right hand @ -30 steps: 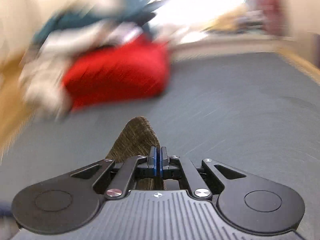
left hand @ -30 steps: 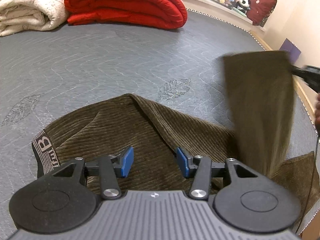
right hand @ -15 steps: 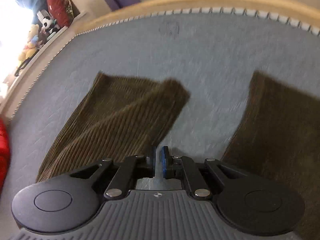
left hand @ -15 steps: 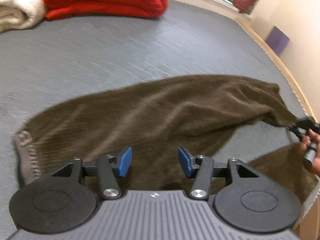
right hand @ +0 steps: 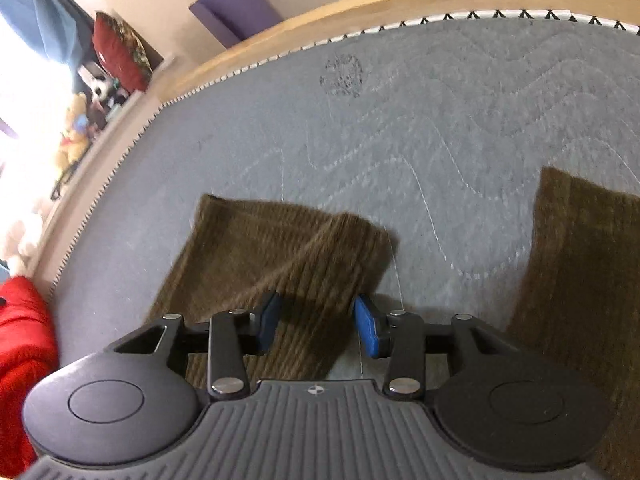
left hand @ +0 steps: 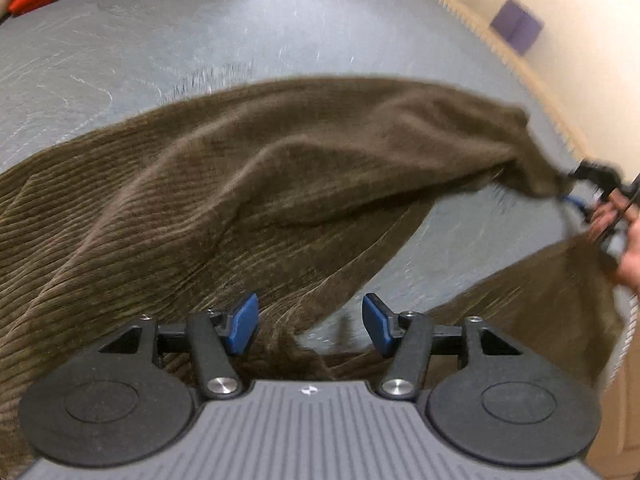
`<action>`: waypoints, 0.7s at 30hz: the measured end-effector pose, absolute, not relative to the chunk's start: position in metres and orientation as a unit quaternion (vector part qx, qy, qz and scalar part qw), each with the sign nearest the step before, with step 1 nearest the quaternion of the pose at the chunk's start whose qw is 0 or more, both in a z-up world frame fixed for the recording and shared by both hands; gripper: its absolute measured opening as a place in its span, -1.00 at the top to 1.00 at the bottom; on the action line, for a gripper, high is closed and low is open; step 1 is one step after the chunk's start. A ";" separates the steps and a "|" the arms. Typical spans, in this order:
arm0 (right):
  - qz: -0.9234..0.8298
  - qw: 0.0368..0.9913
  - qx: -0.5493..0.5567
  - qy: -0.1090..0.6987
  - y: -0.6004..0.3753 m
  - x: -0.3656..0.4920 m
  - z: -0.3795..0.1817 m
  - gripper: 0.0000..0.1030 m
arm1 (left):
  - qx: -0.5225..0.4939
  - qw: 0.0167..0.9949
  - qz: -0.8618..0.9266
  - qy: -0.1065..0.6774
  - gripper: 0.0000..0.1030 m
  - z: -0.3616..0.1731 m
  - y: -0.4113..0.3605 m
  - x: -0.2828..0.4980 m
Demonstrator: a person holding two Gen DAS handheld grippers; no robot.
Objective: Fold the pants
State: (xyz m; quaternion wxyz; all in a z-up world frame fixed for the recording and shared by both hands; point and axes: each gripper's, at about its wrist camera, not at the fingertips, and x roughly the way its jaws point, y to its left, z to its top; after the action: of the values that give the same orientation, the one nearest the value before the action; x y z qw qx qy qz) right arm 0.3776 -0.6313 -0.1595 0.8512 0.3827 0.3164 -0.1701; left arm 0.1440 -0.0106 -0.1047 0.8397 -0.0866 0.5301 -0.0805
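Jaws of both grippers just opening, holding nothing — pants [left hand: 240, 184] below, right wrist alone shows cuff [right hand: 288, 240].

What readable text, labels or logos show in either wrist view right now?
None readable.
Left gripper housing: a small round emblem, no letters.
Right gripper housing: the same emblem.
Pants: no lettering in view.
Mattress: a dark printed mark, too blurred to read.

Both views: strong fisheye bending; bed frame [right hand: 360, 4] curves near the rim. Warm, even indoor light. Right wrist view: window [right hand: 24, 92] at far left blown out white, washing out nearby detail. Left wrist view: motion blur on pants [left hand: 280, 168] and person's hand [left hand: 616, 224]. Soft shadow under the fingers [right hand: 370, 330] on mattress [right hand: 440, 120]
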 end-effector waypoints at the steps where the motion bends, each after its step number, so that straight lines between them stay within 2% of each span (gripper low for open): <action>1: -0.175 0.849 0.381 0.321 -0.633 0.377 -0.161 0.14 | -0.074 0.838 -0.077 0.535 -0.23 -0.109 -0.014 0.146; 4: -0.188 0.849 0.373 0.323 -0.639 0.388 -0.163 0.13 | -0.041 0.836 -0.074 0.542 -0.20 -0.119 -0.023 0.150; 5: -0.189 0.850 0.368 0.325 -0.638 0.391 -0.163 0.17 | -0.032 0.837 -0.069 0.541 -0.04 -0.120 -0.025 0.151; 6: -0.188 0.855 0.356 0.327 -0.636 0.397 -0.161 0.30 | -0.023 0.840 -0.064 0.538 0.25 -0.119 -0.025 0.150; 7: -0.184 0.863 0.337 0.328 -0.633 0.402 -0.157 0.73 | -0.009 0.844 -0.061 0.533 0.43 -0.117 -0.025 0.151; 8: -0.185 0.870 0.317 0.330 -0.630 0.408 -0.154 0.84 | 0.006 0.847 -0.060 0.527 0.70 -0.116 -0.025 0.151; 9: -0.195 0.878 0.296 0.321 -0.624 0.411 -0.147 0.85 | 0.010 0.852 -0.062 0.520 0.79 -0.112 -0.024 0.150; 14: -0.223 0.906 0.281 0.226 -0.614 0.398 -0.090 0.88 | 0.015 0.859 -0.079 0.506 0.84 -0.093 -0.006 0.145; 17: -0.279 0.891 0.214 0.289 -0.622 0.399 -0.102 0.88 | 0.017 0.845 -0.109 0.523 0.83 -0.088 0.009 0.137; 20: -0.332 0.829 0.253 0.373 -0.649 0.390 -0.142 0.86 | 0.027 0.820 -0.144 0.553 0.79 -0.095 0.016 0.131; 21: -0.329 0.821 0.266 0.384 -0.653 0.386 -0.152 0.83 | 0.038 0.813 -0.159 0.559 0.71 -0.097 0.014 0.127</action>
State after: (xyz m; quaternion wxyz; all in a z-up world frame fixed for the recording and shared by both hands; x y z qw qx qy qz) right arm 0.3859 -0.6526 -0.1523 0.8207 0.2662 0.3839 -0.3290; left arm 0.1267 0.0145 -0.0972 0.8127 0.0375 0.5593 -0.1590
